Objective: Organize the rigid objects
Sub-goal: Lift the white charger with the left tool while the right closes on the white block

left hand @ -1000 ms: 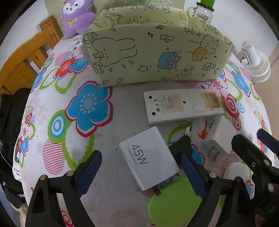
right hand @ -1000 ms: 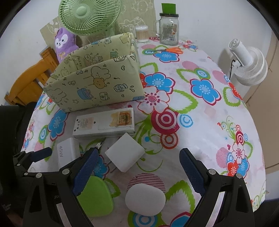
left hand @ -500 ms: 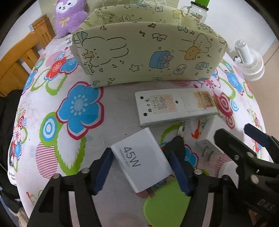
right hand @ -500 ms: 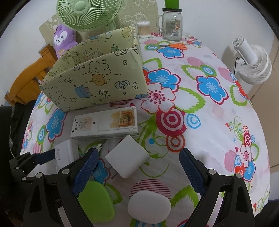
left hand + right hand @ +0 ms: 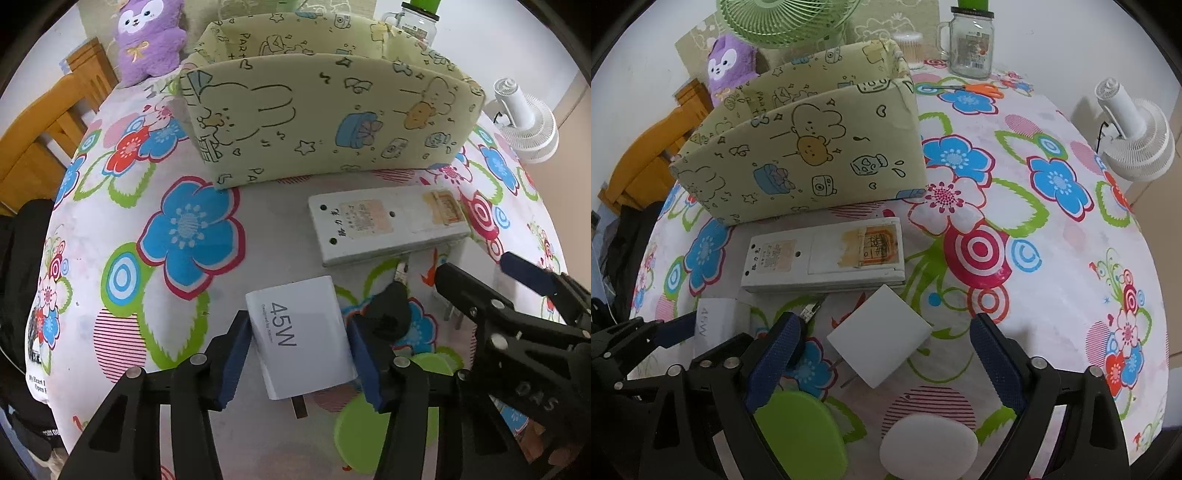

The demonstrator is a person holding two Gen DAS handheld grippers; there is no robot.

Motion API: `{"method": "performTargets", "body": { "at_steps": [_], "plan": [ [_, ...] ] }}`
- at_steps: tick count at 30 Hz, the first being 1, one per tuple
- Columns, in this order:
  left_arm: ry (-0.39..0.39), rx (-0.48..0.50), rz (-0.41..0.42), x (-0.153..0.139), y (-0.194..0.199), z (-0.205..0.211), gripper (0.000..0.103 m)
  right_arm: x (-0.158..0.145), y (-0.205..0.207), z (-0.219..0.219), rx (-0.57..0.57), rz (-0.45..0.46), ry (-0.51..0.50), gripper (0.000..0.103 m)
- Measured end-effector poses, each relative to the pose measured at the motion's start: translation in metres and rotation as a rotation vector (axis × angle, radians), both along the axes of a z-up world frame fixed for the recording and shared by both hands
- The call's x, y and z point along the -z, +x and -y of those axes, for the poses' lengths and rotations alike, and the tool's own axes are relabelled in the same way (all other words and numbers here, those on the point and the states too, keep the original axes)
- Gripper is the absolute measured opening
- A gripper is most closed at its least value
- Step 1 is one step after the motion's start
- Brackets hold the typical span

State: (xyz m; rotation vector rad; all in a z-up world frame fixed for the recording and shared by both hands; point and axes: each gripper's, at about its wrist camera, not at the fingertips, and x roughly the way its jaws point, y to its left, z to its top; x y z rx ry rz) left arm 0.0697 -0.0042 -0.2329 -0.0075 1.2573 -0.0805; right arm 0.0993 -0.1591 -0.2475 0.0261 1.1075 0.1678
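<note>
**Chargers on the flowery table, both claws closing in**

Chargers first, going left to right. The white 45W charger (image 5: 301,334) lies flat on the floral tablecloth (image 5: 177,236), prongs pointing back toward the camera, and the left gripper (image 5: 297,354) is straddling it. Its jaws have just been closing, and in the left wrist view the blue pads (image 5: 236,354) sit right up against both sides of the block, so I'd call that clamped on it.

Just behind the charger is a long white power strip (image 5: 388,225), lying face down with old labels on its back. Behind that stands the pale green cartoon-print storage box (image 5: 325,118), open at the top. A purple plush toy (image 5: 149,40) sits off its left corner.

Next over is the plain white charger (image 5: 879,336), tilted diamond-wise on the cloth, prongs toward the lower left. The right gripper (image 5: 882,358) hangs over it with the block between the fingers (image 5: 995,365), but there's a clear gap on each side, so nothing is pinched. Those jaws have just been closing too, and they're apart for now.

Near the bottom edge of the right wrist view are a green oval thing (image 5: 799,432) and a white pebble-shaped thing (image 5: 929,439). Can't tell what either is. Far right, past the table edge, stands a white fan (image 5: 1137,136).
</note>
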Motion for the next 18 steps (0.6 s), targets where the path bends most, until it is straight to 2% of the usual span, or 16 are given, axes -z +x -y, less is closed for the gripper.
{"method": "performTargets", "body": {
  "at_steps": [5, 7, 11, 14, 18],
  "plan": [
    [0.043, 0.011, 0.011, 0.004, 0.004, 0.004, 0.053, 0.007, 0.005, 0.0, 0.024, -0.021, -0.01, 0.083],
    [0.05, 0.012, 0.008, 0.007, 0.007, 0.007, 0.053, 0.009, 0.006, -0.001, 0.025, -0.029, -0.014, 0.078],
    [0.044, 0.003, 0.008, 0.008, 0.008, 0.004, 0.056, 0.011, 0.009, -0.002, 0.047, -0.034, -0.01, 0.075],
    [0.042, -0.004, 0.014, 0.008, 0.01, 0.001, 0.056, 0.011, 0.011, -0.008, 0.035, -0.024, -0.046, 0.064],
    [0.029, -0.009, 0.01, 0.008, 0.016, -0.001, 0.051, 0.012, 0.009, -0.014, 0.017, -0.01, -0.082, 0.062]
  ]
}}
